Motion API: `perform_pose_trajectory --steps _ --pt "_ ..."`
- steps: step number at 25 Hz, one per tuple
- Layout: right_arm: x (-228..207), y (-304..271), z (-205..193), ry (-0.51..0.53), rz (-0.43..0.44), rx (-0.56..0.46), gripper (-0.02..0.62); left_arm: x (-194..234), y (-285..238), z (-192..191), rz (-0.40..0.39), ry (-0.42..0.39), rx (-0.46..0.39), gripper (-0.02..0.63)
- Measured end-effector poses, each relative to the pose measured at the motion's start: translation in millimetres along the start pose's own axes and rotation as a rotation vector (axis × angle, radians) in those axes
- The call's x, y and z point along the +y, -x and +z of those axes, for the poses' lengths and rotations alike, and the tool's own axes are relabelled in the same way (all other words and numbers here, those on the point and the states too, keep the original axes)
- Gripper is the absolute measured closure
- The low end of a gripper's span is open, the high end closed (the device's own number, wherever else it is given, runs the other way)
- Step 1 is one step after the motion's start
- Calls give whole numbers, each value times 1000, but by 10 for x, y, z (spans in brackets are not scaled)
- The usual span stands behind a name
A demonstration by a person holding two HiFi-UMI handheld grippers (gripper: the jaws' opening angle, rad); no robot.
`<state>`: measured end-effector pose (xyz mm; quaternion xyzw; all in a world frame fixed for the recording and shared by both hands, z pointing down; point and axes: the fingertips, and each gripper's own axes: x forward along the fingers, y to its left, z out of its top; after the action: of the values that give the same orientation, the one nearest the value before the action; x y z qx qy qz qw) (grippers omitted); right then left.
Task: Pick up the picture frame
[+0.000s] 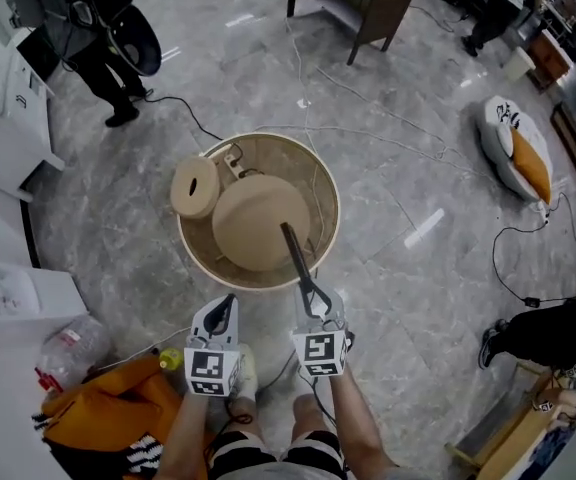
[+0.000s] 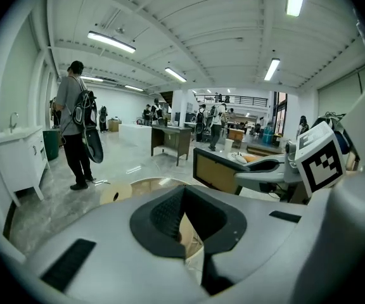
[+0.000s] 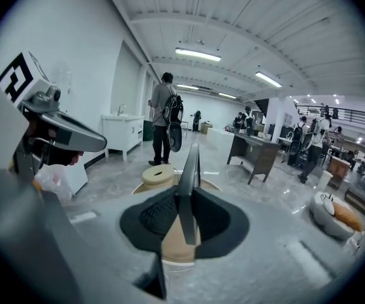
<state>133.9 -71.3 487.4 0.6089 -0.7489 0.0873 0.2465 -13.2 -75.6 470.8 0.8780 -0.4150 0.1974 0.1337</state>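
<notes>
Right tool grips the dark picture frame edge-on above the round bench; left tool, at its nine o'clock, is closed and empty.

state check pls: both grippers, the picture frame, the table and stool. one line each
right gripper: shut on the picture frame.
picture frame: clamped at one end, edge-on, in the air over the round table.
left gripper: shut, nothing between its jaws.
round table: upright on the floor.
wooden stool: upright at the table's rim.
</notes>
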Motion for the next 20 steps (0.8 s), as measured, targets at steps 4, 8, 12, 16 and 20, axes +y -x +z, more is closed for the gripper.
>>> perform_pose_trajectory --steps 4,8,12,16,20 --pt "-65 358 507 -58 -12 -80 526 -36 250 501 -10 -26 -52 588" --pt "-148 713 939 -74 -40 -142 526 -79 518 940 -14 -61 -96 588" --pt "-168 1051 1240 -95 -60 -195 526 -117 815 1210 -10 -96 -136 588" --pt "-189 1389 1470 -105 -93 -241 526 -259 1084 1452 -28 -134 -169 588" --pt "-123 1771 1568 -119 -108 -266 526 -397 1381 1539 -34 -145 -195 588"
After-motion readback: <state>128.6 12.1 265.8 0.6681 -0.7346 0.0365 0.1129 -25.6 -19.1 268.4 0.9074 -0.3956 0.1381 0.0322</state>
